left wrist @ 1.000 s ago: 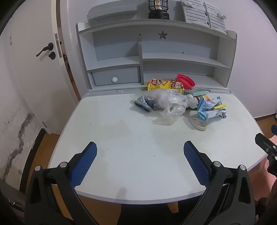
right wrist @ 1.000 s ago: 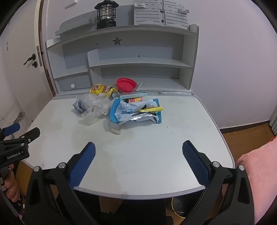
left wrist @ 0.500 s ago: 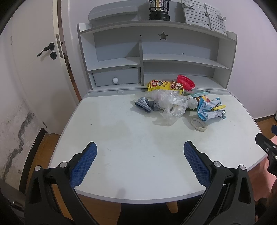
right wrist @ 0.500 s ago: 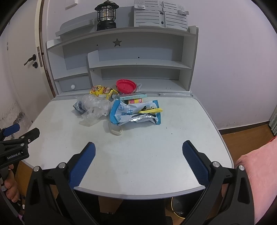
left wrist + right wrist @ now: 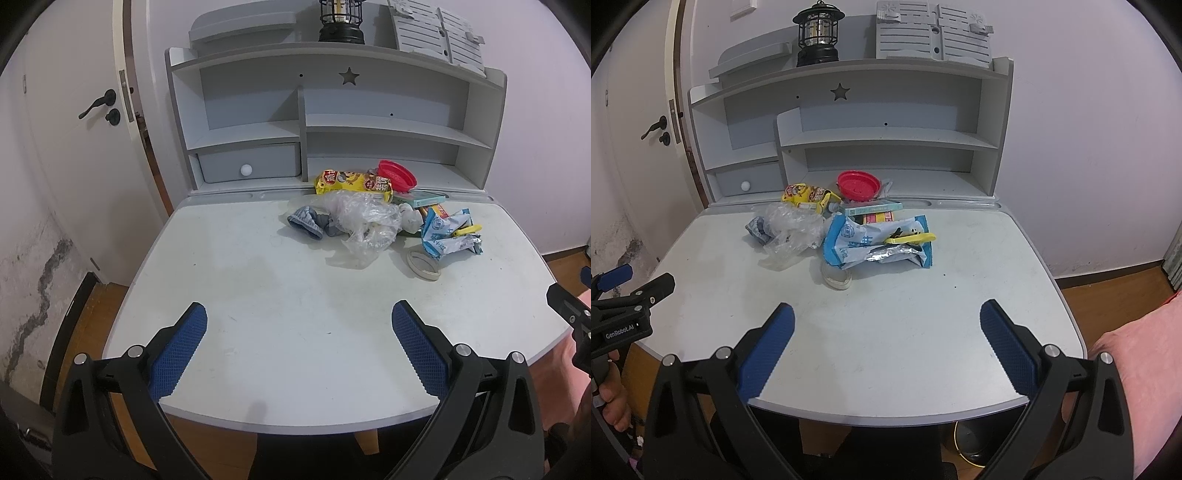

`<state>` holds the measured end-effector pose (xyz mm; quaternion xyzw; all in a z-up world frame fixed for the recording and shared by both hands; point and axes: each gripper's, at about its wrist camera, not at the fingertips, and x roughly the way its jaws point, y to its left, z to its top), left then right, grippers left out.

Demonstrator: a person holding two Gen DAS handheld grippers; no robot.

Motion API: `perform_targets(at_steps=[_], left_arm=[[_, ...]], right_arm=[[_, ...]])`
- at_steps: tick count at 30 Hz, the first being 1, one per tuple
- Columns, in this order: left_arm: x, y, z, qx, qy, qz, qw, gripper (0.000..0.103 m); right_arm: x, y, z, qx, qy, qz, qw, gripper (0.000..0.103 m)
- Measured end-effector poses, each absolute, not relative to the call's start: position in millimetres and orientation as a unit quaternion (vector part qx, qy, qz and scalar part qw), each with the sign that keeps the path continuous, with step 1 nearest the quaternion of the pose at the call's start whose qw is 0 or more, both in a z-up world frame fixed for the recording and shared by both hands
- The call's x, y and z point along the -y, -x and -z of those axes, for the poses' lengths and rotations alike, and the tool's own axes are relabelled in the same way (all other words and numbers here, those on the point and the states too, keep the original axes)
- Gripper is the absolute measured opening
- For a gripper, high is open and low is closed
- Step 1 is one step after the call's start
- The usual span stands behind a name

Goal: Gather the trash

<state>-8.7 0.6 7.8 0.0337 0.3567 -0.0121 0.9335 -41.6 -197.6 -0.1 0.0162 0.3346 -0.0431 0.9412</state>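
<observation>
- Trash lies heaped at the far side of the desk (image 5: 280, 295), toward 12 to 1 o'clock in the left wrist view and near 12 o'clock in the right wrist view, just in front of the shelf unit (image 5: 332, 122).
- Left gripper (image 5: 299, 347) is spread wide and holds nothing; it hovers over the near edge of the desk, well apart from the heap. Only its tip shows at 9 o'clock in the right wrist view.
- Right gripper (image 5: 886, 343) is likewise spread wide with nothing between its blue pads, over the near edge; in the left wrist view just a black corner of it is cut off at 3 o'clock.
- Clear plastic bag (image 5: 364, 218) is crumpled in the middle of the heap and partly covers a grey-blue cloth item (image 5: 308, 221) at its 9 o'clock side; what that item is cannot be made out.
- Blue-and-white wrapper (image 5: 875, 243) lies torn open with silver lining showing; a yellow item (image 5: 912, 239) rests on it, too small to identify.
- Yellow snack packet (image 5: 352, 182) sits behind the bag, print unreadable.
- Red lid-like dish (image 5: 858, 184) stands tilted at the back, its lower edge hidden.
- Flat teal box (image 5: 873, 208) is half covered by the wrapper.
- Tape ring (image 5: 424, 264) lies flat nearest the grippers; in the right wrist view the wrapper hides its far half.
</observation>
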Motion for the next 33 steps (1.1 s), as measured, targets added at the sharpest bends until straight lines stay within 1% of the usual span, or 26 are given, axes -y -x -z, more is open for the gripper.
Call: perform_targets(at_steps=[33], left_arm=[[-0.8, 6.8, -3.7, -0.361, -0.035, 0.015, 0.932, 0.098]], right_arm=[[196.2, 41.2, 1.3, -0.337, -0.014, 0.044, 0.940, 0.097]])
